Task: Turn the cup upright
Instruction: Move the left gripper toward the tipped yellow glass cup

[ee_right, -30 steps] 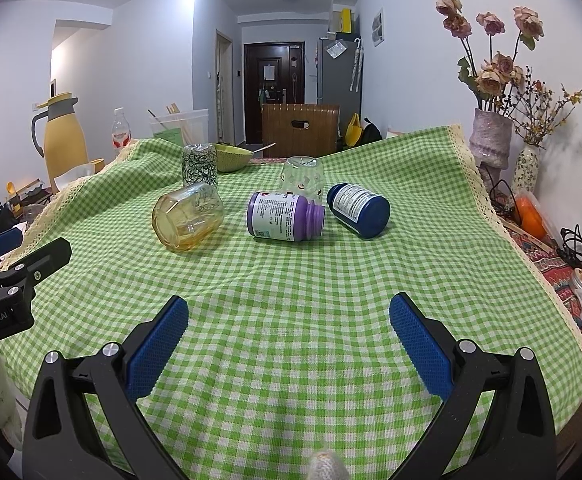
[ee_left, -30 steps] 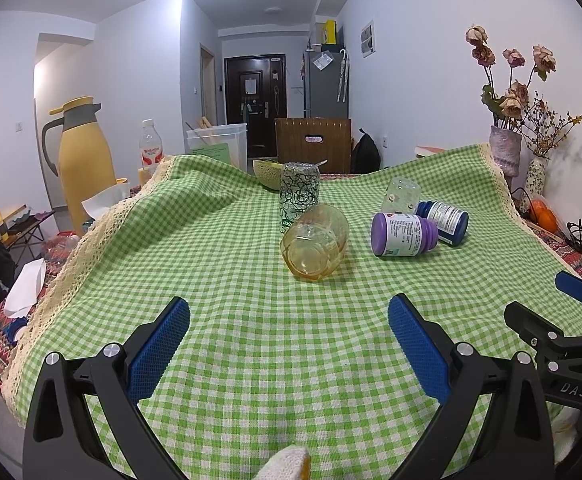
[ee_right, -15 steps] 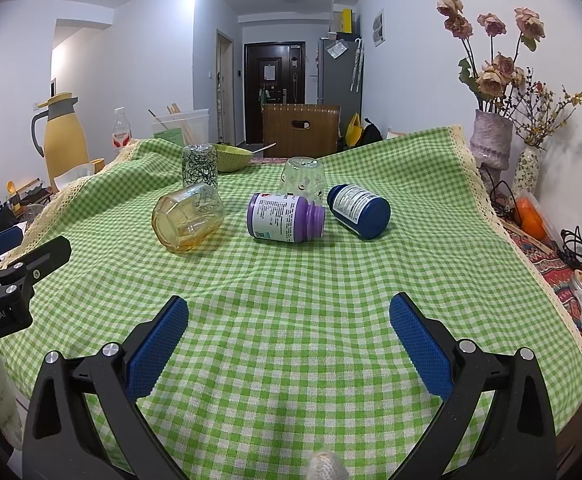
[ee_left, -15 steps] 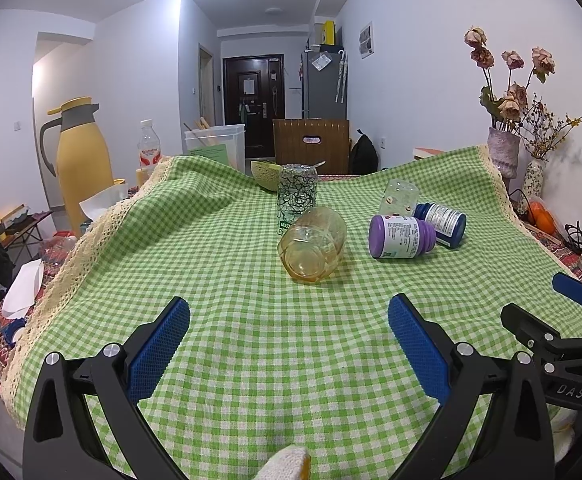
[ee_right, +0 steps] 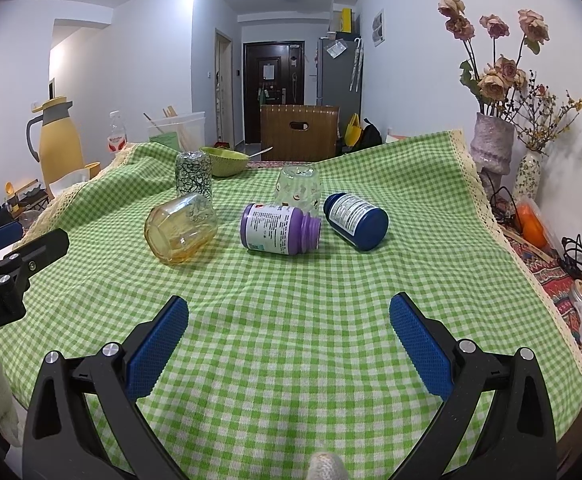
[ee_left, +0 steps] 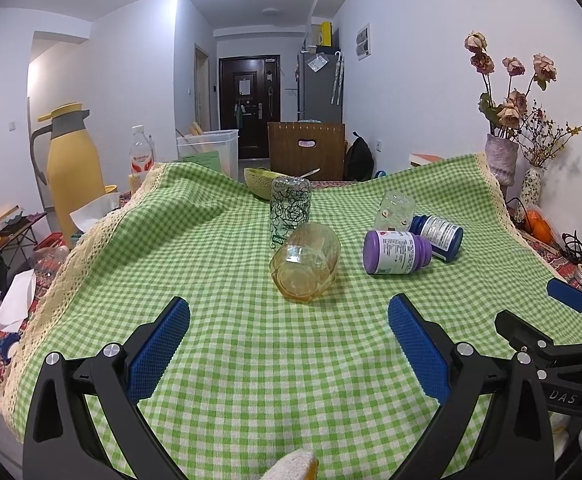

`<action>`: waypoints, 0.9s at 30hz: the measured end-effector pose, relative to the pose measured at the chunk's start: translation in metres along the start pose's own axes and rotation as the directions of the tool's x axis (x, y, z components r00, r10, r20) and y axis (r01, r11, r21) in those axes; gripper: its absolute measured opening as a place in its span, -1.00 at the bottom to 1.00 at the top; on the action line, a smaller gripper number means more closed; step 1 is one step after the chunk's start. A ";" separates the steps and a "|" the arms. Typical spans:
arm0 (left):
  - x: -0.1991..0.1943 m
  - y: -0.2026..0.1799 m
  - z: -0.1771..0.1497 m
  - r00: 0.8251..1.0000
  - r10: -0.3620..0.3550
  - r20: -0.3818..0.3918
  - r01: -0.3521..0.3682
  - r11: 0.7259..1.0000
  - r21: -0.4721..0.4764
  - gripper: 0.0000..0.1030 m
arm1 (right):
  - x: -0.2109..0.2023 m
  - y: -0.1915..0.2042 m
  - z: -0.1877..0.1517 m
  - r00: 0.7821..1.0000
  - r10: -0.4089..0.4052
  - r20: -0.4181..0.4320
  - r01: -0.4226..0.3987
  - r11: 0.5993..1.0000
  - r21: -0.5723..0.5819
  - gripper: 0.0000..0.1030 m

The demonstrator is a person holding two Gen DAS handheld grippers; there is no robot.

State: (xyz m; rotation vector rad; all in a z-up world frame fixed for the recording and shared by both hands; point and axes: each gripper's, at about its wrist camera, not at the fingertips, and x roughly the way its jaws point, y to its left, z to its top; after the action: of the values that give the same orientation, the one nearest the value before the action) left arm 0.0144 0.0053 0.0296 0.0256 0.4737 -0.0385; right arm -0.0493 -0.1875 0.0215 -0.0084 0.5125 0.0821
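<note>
Here, both tools gape wide before a faceted amber glass cup lying sideways.

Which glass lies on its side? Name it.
The amber glass, tipped over nearest the left gripper. The black-patterned glass and the clear dotted glass both stand on the green checked tablecloth.

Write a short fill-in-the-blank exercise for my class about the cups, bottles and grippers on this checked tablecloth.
1. The amber glass cup lies on its ____.
2. The bottle lying nearest that cup is ____ in colour.
3. Both the left gripper and the right gripper have their jaws ____.
4. The tablecloth has a green and white ____ pattern.

Missing words: side; purple; open; checked
</note>
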 end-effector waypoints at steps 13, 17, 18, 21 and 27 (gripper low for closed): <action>0.024 0.001 0.022 1.000 0.005 -0.026 -0.005 1.000 0.008 0.87 | 0.020 -0.010 0.018 1.000 -0.004 -0.010 0.004 1.000 -0.002 0.88; 0.032 0.001 0.030 0.999 0.005 -0.039 -0.004 1.000 0.026 0.87 | 0.028 -0.015 0.023 1.000 -0.004 -0.017 0.004 1.000 0.002 0.88; 0.034 0.001 0.031 0.999 0.002 -0.045 -0.001 1.000 0.031 0.87 | 0.030 -0.016 0.025 1.000 -0.003 -0.022 0.003 1.000 0.004 0.88; 0.043 -0.002 0.039 0.997 -0.002 -0.071 0.008 0.997 0.072 0.87 | 0.037 -0.020 0.028 0.999 -0.004 -0.034 0.004 1.000 0.003 0.88; 0.065 -0.007 0.055 0.988 0.013 -0.152 0.011 0.987 0.160 0.87 | 0.053 -0.025 0.035 0.998 0.002 -0.069 -0.002 1.000 -0.005 0.88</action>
State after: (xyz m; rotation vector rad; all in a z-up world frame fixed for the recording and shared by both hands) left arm 0.0967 -0.0056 0.0483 0.1879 0.6232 -0.0742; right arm 0.0156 -0.2075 0.0256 -0.0153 0.5810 0.0854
